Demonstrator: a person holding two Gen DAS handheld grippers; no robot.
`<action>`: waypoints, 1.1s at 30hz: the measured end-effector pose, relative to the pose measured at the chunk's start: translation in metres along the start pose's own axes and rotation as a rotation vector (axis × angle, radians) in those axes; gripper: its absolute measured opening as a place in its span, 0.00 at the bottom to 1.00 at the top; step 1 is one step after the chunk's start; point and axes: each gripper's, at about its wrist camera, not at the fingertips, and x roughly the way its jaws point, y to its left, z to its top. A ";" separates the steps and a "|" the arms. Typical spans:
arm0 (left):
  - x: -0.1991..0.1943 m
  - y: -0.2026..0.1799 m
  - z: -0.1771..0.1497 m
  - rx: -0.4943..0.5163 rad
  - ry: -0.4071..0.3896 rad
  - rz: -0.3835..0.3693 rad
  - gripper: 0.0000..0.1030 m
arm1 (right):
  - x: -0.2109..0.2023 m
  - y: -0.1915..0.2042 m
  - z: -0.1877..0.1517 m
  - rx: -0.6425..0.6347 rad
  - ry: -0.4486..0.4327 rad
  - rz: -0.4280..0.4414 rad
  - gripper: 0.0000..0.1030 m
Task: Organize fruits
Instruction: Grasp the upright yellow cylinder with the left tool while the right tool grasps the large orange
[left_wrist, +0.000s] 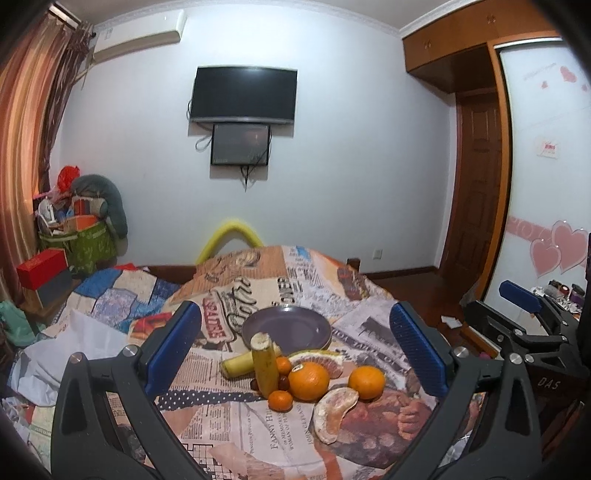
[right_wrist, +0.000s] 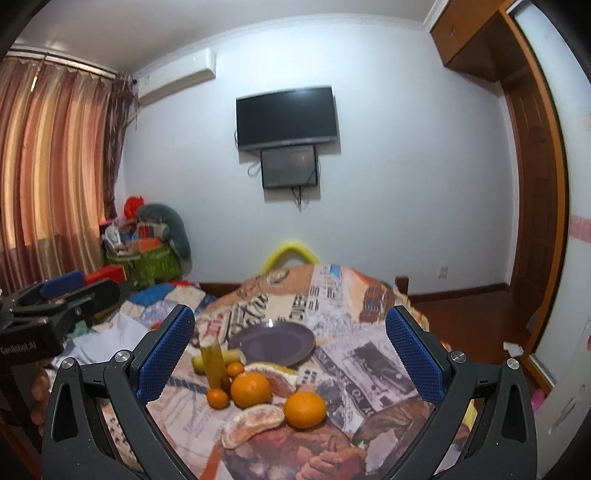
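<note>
**Fruit pile, plate waiting**

Both grippers hover short of the pile, jaws spread wide, gripping nothing: left gripper (left_wrist: 295, 347), right gripper (right_wrist: 290, 354). The fruit sits loose on the tablecloth (left_wrist: 369, 325), just in front of the bare plate (left_wrist: 286, 326).

I'd start with the outer orange (right_wrist: 305, 410): it's clear of the others, so close on its widest part and go gently.

Count, as far as I can see: 2 oranges, 2 bananas (left_wrist: 264, 365), 2 pomelo pieces (left_wrist: 334, 413), 2 small tangerines (left_wrist: 280, 401), plus something small and dark I can't identify.
</note>
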 end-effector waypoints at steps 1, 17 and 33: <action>0.006 0.002 -0.002 -0.001 0.015 0.002 0.93 | 0.004 -0.001 -0.003 0.001 0.017 0.002 1.00; 0.110 0.046 -0.029 0.022 0.273 0.037 0.56 | 0.077 -0.029 -0.055 -0.004 0.327 0.034 0.68; 0.201 0.069 -0.060 0.086 0.496 -0.112 0.55 | 0.141 -0.041 -0.100 0.022 0.536 0.083 0.68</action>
